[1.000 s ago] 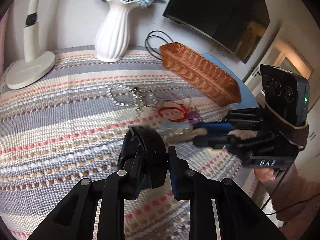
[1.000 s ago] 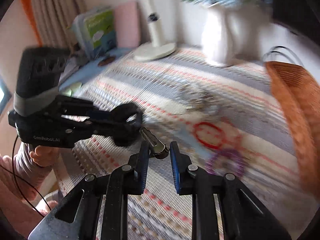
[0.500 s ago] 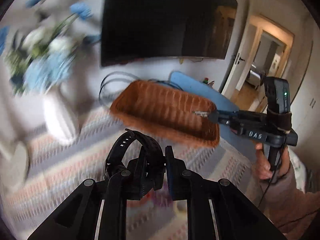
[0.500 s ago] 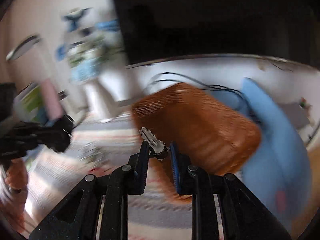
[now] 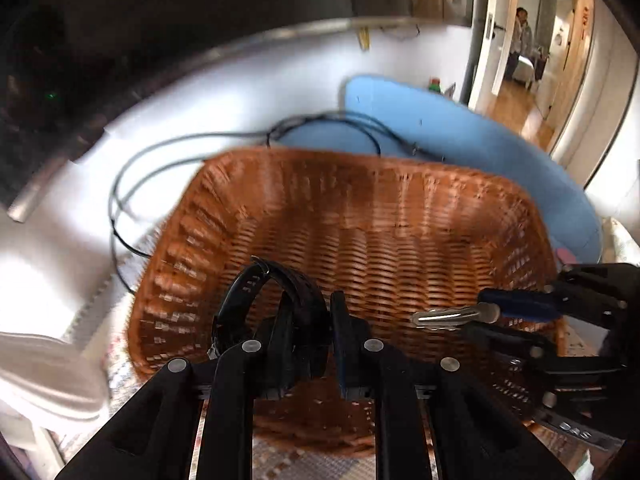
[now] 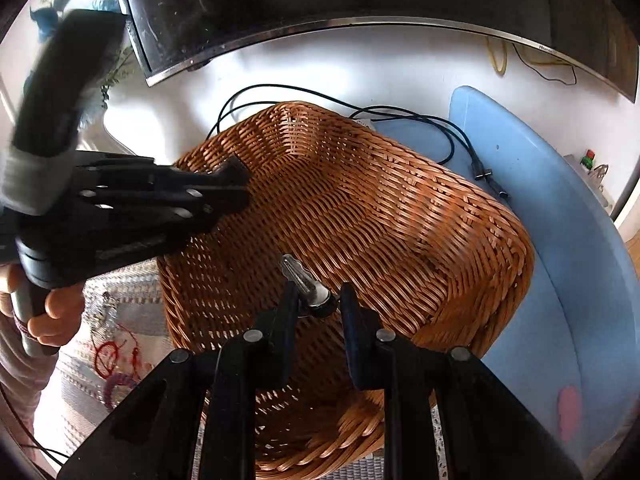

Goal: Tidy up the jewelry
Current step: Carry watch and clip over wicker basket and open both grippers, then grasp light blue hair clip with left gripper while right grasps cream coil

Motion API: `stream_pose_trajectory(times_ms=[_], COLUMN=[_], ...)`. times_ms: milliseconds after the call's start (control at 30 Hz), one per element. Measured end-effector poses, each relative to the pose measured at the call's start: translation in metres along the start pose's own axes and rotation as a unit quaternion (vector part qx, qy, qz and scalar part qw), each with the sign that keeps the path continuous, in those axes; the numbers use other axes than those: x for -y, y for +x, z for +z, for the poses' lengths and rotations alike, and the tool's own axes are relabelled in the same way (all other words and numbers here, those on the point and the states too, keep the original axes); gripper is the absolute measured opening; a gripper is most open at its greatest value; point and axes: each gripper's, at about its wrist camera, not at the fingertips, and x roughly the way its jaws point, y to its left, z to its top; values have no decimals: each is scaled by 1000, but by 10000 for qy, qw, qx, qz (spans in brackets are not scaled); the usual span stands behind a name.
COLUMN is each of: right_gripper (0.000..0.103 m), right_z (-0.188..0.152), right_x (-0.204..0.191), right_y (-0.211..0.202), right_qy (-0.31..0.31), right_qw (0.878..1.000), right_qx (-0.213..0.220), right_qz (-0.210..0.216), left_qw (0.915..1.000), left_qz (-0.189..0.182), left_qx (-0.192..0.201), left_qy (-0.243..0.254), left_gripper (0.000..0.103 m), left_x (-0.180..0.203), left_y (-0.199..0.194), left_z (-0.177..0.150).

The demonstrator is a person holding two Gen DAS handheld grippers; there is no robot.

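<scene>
Left wrist view: brown woven wicker basket (image 5: 360, 216) motion-blurred, near rim hidden behind gripper arms. White ribbed vase (image 5: 44, 368) cut off at left edge. Small figure in far doorway (image 5: 520, 36) too small to tell. Right wrist view: red cord bracelet (image 6: 108, 356) indistinct.

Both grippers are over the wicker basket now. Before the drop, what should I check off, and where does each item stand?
1. Left gripper shut on black watch: ok.
2. Right gripper shut on silver hair clip: ok.
3. Watch over wicker basket: ok.
4. Hair clip over basket interior: ok.
5. Basket floor bare under both items: ok.
6. Grippers apart from each other: ok.
</scene>
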Motion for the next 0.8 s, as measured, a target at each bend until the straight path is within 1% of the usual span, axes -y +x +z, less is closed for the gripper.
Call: stream_pose_trajectory(times_ms=[100,133,200,233,267,300,333,400,500,533,600,633,700,800], right_gripper=[24,24,25,27,28,31,32,32,32,32,32,32,32,32], right_z=[-2,-2,-3,-3,-3,-5,-5,-11,-26,-33,-47,-52,-65,-82], right_x=[1,-1,0,1,2,3,4,2,-7,-10,-17,-22,-32,-50], right_y=[-1,-2,-5,-8,-11,-16,-21,-41,-65,-73,-84,-89,-94,-93], right_qy=[-57,-56,-16,0,18,45,75,81,-95,-145,-160,-153,-156,-227], right_qw=[10000,10000,10000,10000,10000,9999,9999,9992,9978,9974,9965,9960,9945,9940], right_qx=[10,16,16,33,60,102,151,322,509,544,561,556,490,329], right_qz=[-42,-25,14,7,-8,-10,22,233,407,449,602,686,907,1019], left_qw=[9999,10000,9998,9995,9991,9986,9978,9962,9933,9916,9892,9874,9848,9817], left_qz=[-82,-79,-191,-278,-338,-371,-400,-395,-322,-320,-339,-332,-295,-370], left_qx=[-56,-45,40,114,201,315,461,714,1039,1151,1259,1333,1400,1318], left_qy=[-25,-42,-90,-122,-168,-216,-254,-302,-396,-487,-670,-782,-981,-1322], left_gripper=[17,19,22,27,37,42,50,50,50,50,50,50,50,50], left_x=[2,3,0,-1,-4,-7,-8,-10,-15,-17,-21,-25,-33,-47], left_y=[9,9,3,-3,-11,-24,-38,-67,-108,-124,-144,-156,-172,-179], left_z=[-2,-2,-4,-5,-6,-10,-15,-27,-53,-67,-88,-105,-134,-174])
